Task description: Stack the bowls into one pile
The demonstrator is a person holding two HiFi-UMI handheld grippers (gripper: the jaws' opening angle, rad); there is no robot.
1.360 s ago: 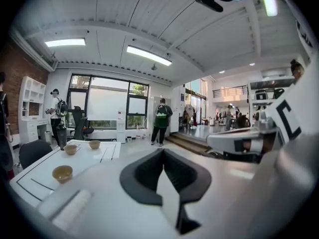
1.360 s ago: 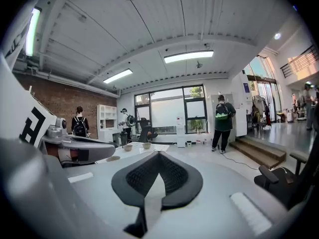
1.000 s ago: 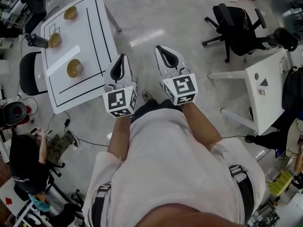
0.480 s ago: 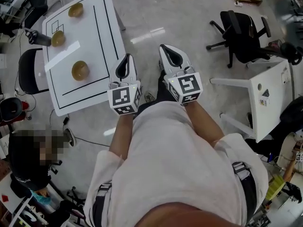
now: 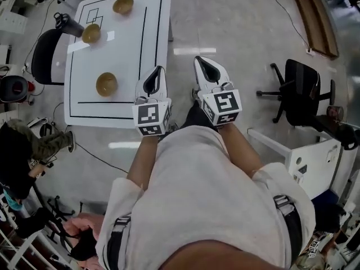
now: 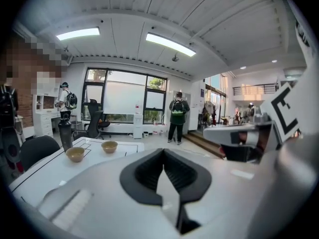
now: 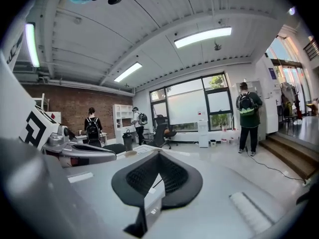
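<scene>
Fingers (image 6: 144, 176) clenched empty on left gripper (image 5: 156, 72) and right gripper (image 5: 201, 64), short of the white surface (image 5: 128, 55). 3 tan round bowls (image 5: 106, 84) (image 5: 91, 33) (image 5: 122, 5) sit unstacked.

3 bowls (image 5: 123, 5) (image 5: 91, 33) (image 5: 106, 84), 1 white table (image 5: 152, 38), 2 grippers (image 5: 153, 75) (image 5: 205, 66), 1 dark bottle (image 5: 67, 22), perhaps 2 office chairs (image 5: 45, 55) (image 5: 304, 94)

the left claw (image 5: 157, 70) and the right claw (image 5: 198, 61) are held out ahead of the torso, side by side and apart, pointed forward. both pairs of jaws are seen pressed together, nothing gripped between them.
</scene>
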